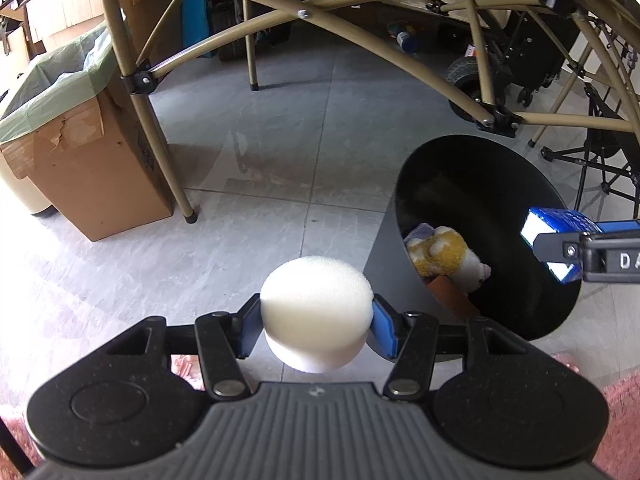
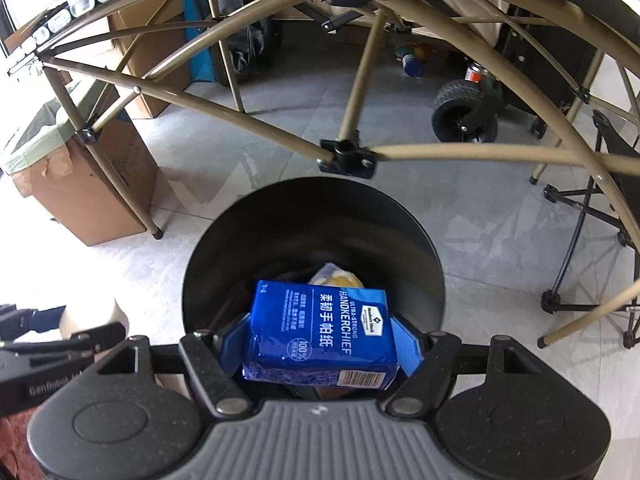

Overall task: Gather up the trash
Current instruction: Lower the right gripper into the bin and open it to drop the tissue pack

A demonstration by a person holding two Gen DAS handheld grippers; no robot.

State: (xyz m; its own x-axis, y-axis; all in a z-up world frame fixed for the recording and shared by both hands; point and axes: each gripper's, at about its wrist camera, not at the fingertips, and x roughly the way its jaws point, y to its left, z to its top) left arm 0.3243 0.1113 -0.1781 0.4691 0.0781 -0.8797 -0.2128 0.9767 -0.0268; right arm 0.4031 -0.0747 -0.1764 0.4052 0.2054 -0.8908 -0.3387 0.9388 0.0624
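**binwatcher:** Right wrist view is showing the right gripper [image 2: 322, 344] clamping a blue tissue pack [image 2: 320, 334] across its width, hanging low-centre in frame, right over the mouth of the black bin [image 2: 224, 240]. I'd be letting go only once it's fully inside the rim.

**foamfan:** Agreed. In the left wrist view, the left gripper [image 1: 316, 322] is squeezing a white foam puck [image 1: 316, 306] at bottom centre, over bare floor, with the bin off at the right. It needs to be moving across first.

**binwatcher:** The bin's bottom is looking too dark to read, apart from a plush toy [image 1: 448, 258].
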